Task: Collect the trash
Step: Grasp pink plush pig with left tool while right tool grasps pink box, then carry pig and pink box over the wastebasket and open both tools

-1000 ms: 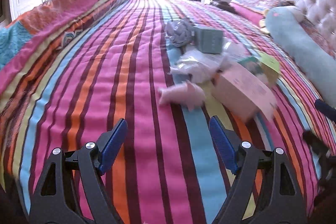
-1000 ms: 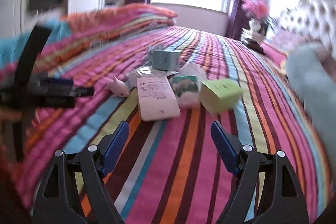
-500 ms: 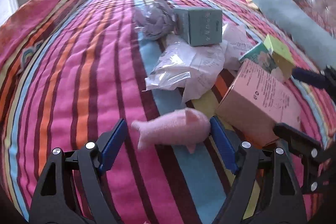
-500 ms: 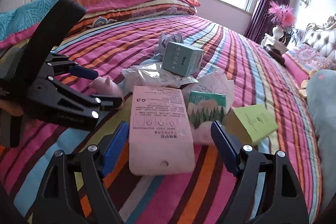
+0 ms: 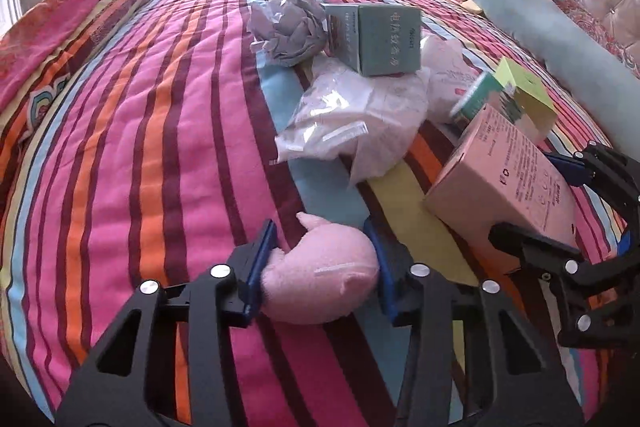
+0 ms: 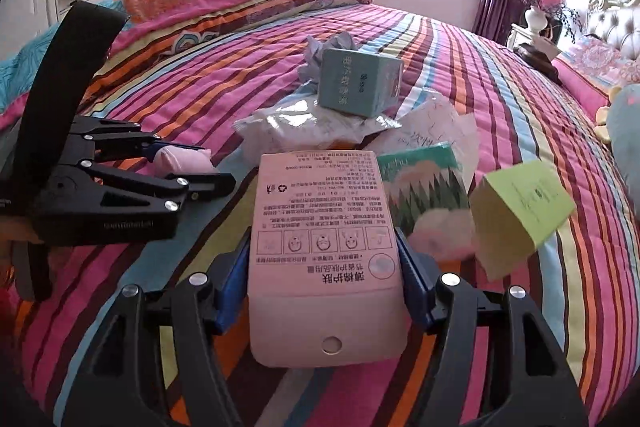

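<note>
Clamping on a pink plush toy (image 5: 320, 279): left gripper (image 5: 320, 267), blue pads just closed in and pressing both flanks, toy low over the striped bedspread (image 5: 140, 147). Grasping the near end of a pink printed box (image 6: 324, 251): right gripper (image 6: 324, 267), pads just drawn in against both long edges. Beyond, piled on the bed: teal box (image 6: 360, 87), clear plastic bag (image 5: 340, 123), crumpled grey paper (image 5: 288, 27), green forest-print pack (image 6: 424, 187), yellow-green box (image 6: 520, 211).

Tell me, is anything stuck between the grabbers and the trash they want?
No. The left gripper has just closed straight on the pink plush toy, and the right gripper on the pink box. No bin shows.
</note>
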Action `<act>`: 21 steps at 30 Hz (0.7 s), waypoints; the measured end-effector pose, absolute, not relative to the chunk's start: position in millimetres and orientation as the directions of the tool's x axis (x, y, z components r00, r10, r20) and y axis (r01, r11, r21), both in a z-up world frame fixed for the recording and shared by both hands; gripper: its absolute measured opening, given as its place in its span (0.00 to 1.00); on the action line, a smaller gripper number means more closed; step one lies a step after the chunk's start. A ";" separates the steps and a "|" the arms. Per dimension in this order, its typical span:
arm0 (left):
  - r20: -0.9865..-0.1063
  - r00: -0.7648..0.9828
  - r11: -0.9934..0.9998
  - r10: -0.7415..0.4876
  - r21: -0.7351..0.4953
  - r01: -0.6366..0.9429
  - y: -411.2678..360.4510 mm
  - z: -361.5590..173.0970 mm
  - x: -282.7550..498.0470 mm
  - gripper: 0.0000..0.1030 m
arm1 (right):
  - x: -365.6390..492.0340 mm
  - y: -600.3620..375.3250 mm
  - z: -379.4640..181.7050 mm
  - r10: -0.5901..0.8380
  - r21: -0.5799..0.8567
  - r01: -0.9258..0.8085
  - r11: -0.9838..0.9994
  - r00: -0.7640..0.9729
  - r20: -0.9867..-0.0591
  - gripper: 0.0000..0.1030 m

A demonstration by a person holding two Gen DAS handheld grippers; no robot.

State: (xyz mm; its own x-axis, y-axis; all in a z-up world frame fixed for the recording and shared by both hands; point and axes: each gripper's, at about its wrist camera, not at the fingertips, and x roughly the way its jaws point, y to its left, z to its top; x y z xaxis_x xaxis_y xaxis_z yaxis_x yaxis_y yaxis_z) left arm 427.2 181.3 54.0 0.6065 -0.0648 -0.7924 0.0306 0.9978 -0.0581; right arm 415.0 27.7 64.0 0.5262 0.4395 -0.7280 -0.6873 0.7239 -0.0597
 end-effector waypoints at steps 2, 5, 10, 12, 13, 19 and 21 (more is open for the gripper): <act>-0.782 0.618 0.997 -0.081 -0.075 0.036 179.7 56.7 411.1 0.42 | 402.5 18.4 68.2 0.445 -0.043 -0.677 0.735 0.528 -0.723 0.60; -0.762 0.638 0.993 -0.114 -0.111 0.045 176.1 61.3 383.6 0.42 | 385.7 1.1 76.0 0.469 -0.010 -0.664 0.748 0.538 -0.700 0.60; -0.719 0.674 0.982 -0.168 -0.178 0.055 166.6 75.3 331.2 0.42 | 347.4 -38.0 89.3 0.515 0.078 -0.636 0.768 0.540 -0.666 0.60; -0.701 0.686 0.978 -0.192 -0.193 0.076 158.6 82.0 306.7 0.42 | 323.5 -57.0 93.5 0.540 0.116 -0.632 0.766 0.537 -0.648 0.60; -0.694 0.692 0.977 -0.200 -0.198 0.083 154.4 84.9 295.5 0.42 | 313.2 -63.7 94.4 0.550 0.127 -0.633 0.764 0.535 -0.641 0.60; -0.657 0.703 0.961 -0.272 -0.217 0.169 118.1 98.1 187.9 0.42 | 220.8 -109.9 104.4 0.602 0.179 -0.648 0.740 0.519 -0.607 0.60; -0.658 0.692 0.954 -0.298 -0.222 0.200 105.7 95.5 151.1 0.42 | 188.6 -124.0 105.5 0.620 0.212 -0.646 0.733 0.508 -0.597 0.60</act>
